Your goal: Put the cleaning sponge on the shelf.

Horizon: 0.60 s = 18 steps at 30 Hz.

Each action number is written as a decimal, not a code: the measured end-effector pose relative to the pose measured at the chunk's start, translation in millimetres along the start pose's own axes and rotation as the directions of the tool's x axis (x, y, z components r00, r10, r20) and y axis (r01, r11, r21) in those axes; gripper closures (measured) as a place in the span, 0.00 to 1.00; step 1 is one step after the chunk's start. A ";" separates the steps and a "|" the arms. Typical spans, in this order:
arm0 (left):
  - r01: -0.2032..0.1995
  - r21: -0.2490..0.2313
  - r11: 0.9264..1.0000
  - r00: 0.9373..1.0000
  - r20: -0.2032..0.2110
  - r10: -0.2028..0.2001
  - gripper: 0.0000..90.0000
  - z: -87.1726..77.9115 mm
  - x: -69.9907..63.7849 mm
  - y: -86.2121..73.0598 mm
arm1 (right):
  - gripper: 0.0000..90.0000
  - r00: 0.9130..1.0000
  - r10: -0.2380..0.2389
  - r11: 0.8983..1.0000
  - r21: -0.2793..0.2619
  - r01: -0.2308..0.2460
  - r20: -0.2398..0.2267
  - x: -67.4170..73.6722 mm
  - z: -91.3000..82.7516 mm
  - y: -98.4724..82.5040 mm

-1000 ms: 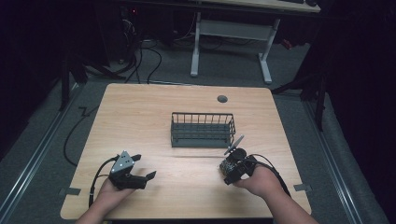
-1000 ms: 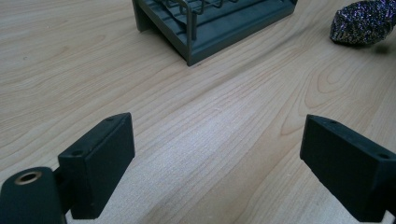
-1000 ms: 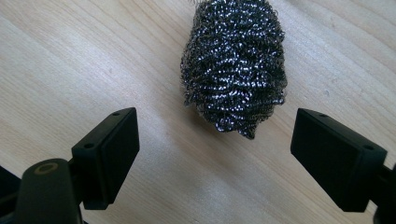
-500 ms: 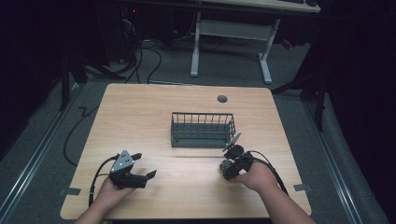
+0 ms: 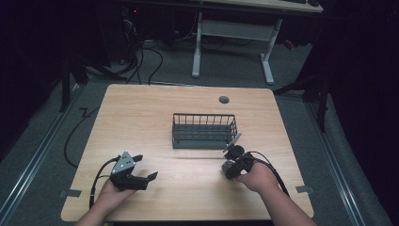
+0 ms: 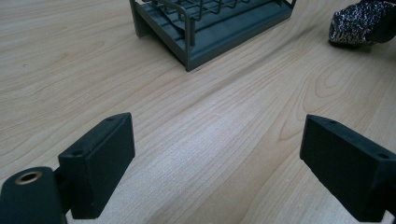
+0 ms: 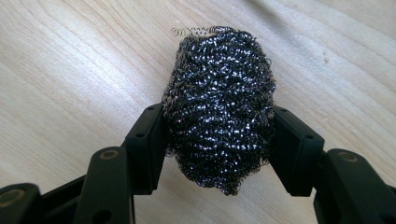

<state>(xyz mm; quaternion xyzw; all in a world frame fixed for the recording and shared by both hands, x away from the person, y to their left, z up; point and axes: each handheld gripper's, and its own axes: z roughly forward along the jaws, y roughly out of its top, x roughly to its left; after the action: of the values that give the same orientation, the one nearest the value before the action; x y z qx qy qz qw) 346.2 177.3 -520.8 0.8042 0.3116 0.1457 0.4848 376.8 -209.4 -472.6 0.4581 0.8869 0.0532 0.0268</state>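
Note:
A dark, glittering steel-wool scourer (image 7: 219,107) is squeezed between the two black jaws of my right gripper (image 7: 218,154), low over the wooden table. In the high view this right gripper (image 5: 229,165) sits just in front of the right end of the grey wire basket (image 5: 202,141). My left gripper (image 5: 145,167) rests at the front left of the table, its jaws wide apart with nothing between them. From the left gripper view (image 6: 215,163) the basket (image 6: 210,42) lies ahead and the scourer (image 6: 357,28) shows at the top right.
The wire basket stands in the middle of the table (image 5: 141,122). A round cable hole (image 5: 224,100) sits near the far edge. Cables trail from both grippers over the front edge. A white desk frame (image 5: 230,33) stands on the floor beyond.
My right gripper has shifted slightly left and toward the basket with the scourer held in it. The left gripper has stayed put.

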 end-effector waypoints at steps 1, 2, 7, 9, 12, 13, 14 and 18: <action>0.000 0.000 1.000 1.000 -0.001 0.000 0.12 0.2 0.1 -0.1 | 0.48 1.000 -0.005 1.000 -0.003 0.005 -0.003 -0.7 -1.8 -0.4; 0.002 0.002 1.000 1.000 -0.001 -0.002 0.12 0.4 0.0 -0.2 | 0.48 1.000 -0.004 1.000 -0.002 0.004 -0.002 -0.7 -3.5 -0.4; -0.003 0.011 1.000 1.000 0.005 0.003 0.12 0.9 -0.4 -0.4 | 0.48 1.000 -0.007 1.000 -0.016 0.007 0.000 -1.7 -17.1 -1.0; -0.001 0.005 1.000 1.000 0.002 0.001 0.12 1.4 -0.4 -0.7 | 0.48 0.999 -0.037 0.999 -0.020 0.037 -0.008 -3.6 -22.5 -1.0; 0.000 0.007 1.000 1.000 0.005 0.000 0.12 1.4 -0.2 -0.8 | 0.48 1.000 -0.011 1.000 -0.012 0.011 0.008 -2.9 -31.8 -1.5; -0.001 0.009 1.000 1.000 0.005 0.001 0.12 1.5 -0.3 -0.8 | 0.48 1.000 -0.008 1.000 -0.013 0.009 0.008 -4.1 -35.2 -1.3; -0.002 0.009 1.000 1.000 0.006 0.002 0.12 1.7 -0.6 -0.9 | 0.48 1.000 -0.005 1.000 -0.013 0.005 0.005 -4.9 -38.8 -1.1; -0.004 0.012 1.000 1.000 0.006 0.004 0.12 2.1 -0.9 -1.1 | 0.48 1.000 0.014 0.999 -0.029 -0.014 -0.003 -8.7 -54.1 0.9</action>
<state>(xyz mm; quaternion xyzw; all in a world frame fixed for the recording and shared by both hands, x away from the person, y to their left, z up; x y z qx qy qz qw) 346.2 175.6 -522.7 0.8080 0.3094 0.1424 0.4807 377.3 -219.8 -418.8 0.4636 0.8830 0.0668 0.0316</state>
